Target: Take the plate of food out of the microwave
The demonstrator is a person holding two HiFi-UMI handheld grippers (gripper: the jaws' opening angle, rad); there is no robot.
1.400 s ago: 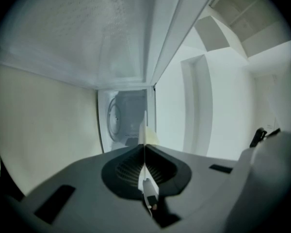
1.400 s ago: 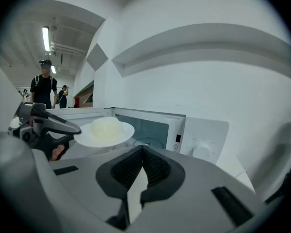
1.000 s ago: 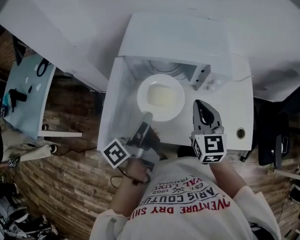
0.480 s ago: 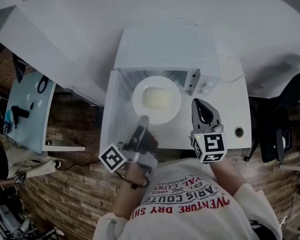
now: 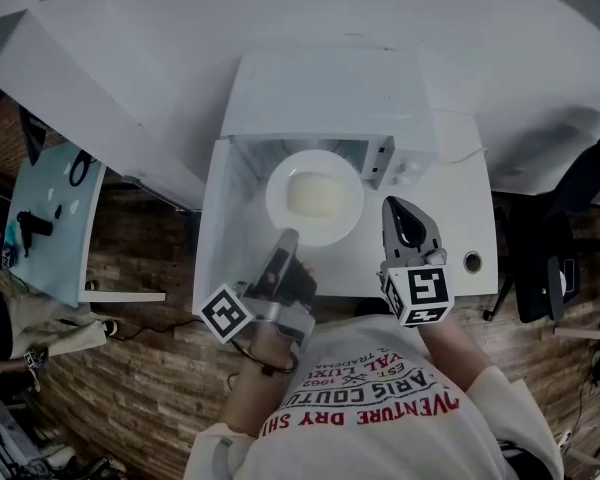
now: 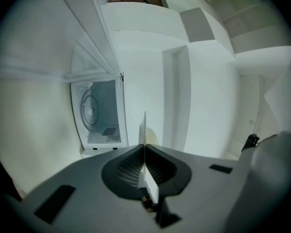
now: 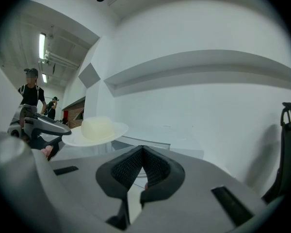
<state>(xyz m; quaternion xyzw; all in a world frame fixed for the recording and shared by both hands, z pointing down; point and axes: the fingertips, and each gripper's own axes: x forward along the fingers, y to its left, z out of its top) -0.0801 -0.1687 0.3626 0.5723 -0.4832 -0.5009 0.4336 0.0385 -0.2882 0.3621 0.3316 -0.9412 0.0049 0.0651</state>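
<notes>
Plainly, microwave (image 5: 330,88) sits on white table (image 5: 467,213) above plank floor (image 5: 145,373)

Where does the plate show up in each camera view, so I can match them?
Head view: plate at centre, just in front of the microwave.
Left gripper view: edge-on, a thin upright line between the jaws.
Right gripper view: left of centre, seen from the side, food on top.
Shared landmark: the left gripper, clamped on the plate's rim.
</notes>
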